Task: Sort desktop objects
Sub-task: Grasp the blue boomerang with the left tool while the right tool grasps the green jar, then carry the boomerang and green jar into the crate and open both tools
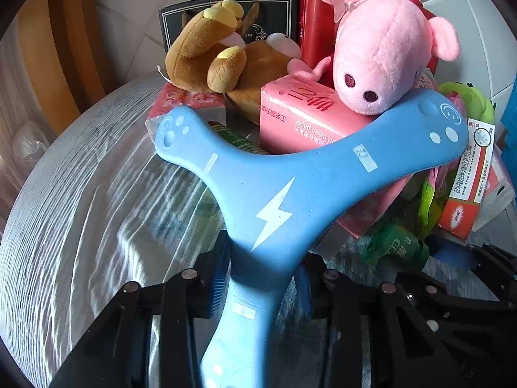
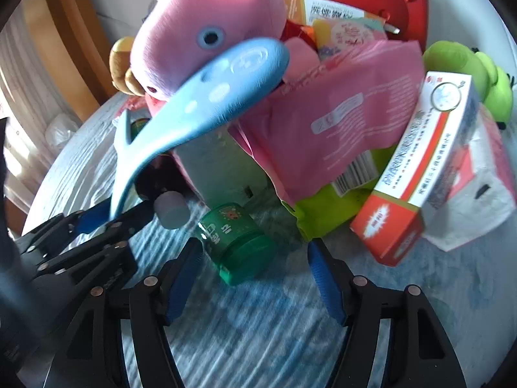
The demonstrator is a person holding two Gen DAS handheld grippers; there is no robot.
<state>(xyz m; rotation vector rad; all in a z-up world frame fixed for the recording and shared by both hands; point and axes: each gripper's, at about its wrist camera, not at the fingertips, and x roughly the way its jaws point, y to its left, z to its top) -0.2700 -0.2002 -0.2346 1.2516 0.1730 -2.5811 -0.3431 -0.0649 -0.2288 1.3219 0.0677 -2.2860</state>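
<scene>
My left gripper (image 1: 263,284) is shut on one arm of a blue three-armed boomerang (image 1: 290,174) with a white lightning bolt; its far arms rest against the pile, under a pink pig plush (image 1: 384,55). In the right wrist view the boomerang (image 2: 206,103) and the left gripper (image 2: 97,223) show at left. My right gripper (image 2: 255,278) is open, its blue pads on either side of a green bottle (image 2: 232,239) lying on the table, not touching it.
The pile holds a brown bear plush (image 1: 219,55), pink tissue pack (image 1: 307,116), red case (image 1: 320,22), black flask box (image 1: 274,16), orange-and-white medicine box (image 2: 420,168), green plush (image 2: 468,68) and a pink pouch (image 2: 339,123). The round table edge (image 1: 48,174) curves left.
</scene>
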